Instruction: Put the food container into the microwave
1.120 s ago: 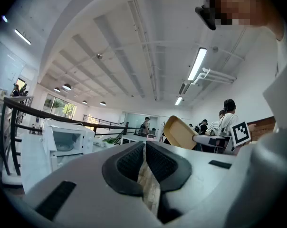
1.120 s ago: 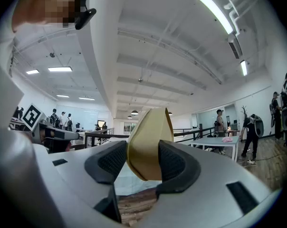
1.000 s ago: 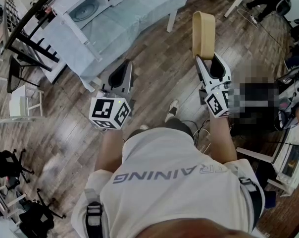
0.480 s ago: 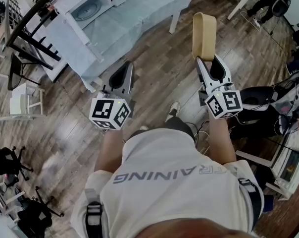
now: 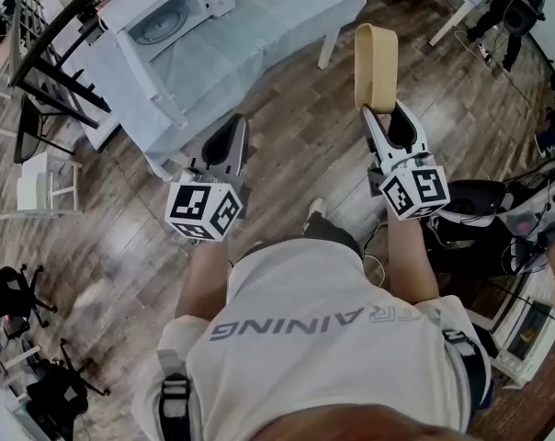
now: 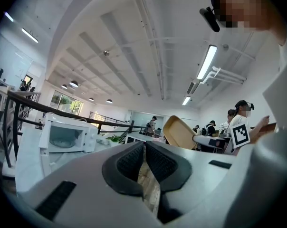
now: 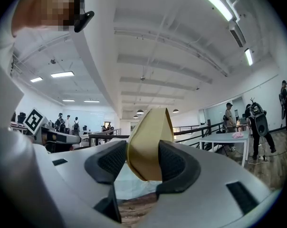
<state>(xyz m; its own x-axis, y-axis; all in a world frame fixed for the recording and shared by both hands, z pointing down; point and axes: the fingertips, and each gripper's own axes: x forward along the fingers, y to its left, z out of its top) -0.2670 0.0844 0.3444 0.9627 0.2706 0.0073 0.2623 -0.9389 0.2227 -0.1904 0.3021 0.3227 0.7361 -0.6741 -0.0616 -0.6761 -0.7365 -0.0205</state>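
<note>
A tan, flat food container (image 5: pixel 374 62) stands on edge in my right gripper (image 5: pixel 385 116), which is shut on its lower end. In the right gripper view the container (image 7: pixel 150 141) sits squeezed between the two dark pads. My left gripper (image 5: pixel 233 127) is shut with nothing in it, level with the right one above the wooden floor. In the left gripper view its pads (image 6: pixel 134 160) meet. The white microwave (image 5: pixel 172 3) stands on a table at the upper left with its door (image 5: pixel 153 76) swung open. It also shows in the left gripper view, where the microwave (image 6: pixel 65 137) is ahead to the left.
The microwave's table, under a pale blue cloth (image 5: pixel 259 35), lies ahead and left of both grippers. A black railing (image 5: pixel 48 53) and a white stool (image 5: pixel 39 186) are at the left. Black chairs (image 5: pixel 475 223) and cables crowd the right. People stand at far tables (image 7: pixel 229 137).
In the head view the table and microwave have slid slightly right and nearer. Both grippers keep their pose, and the container stays in the right one.
</note>
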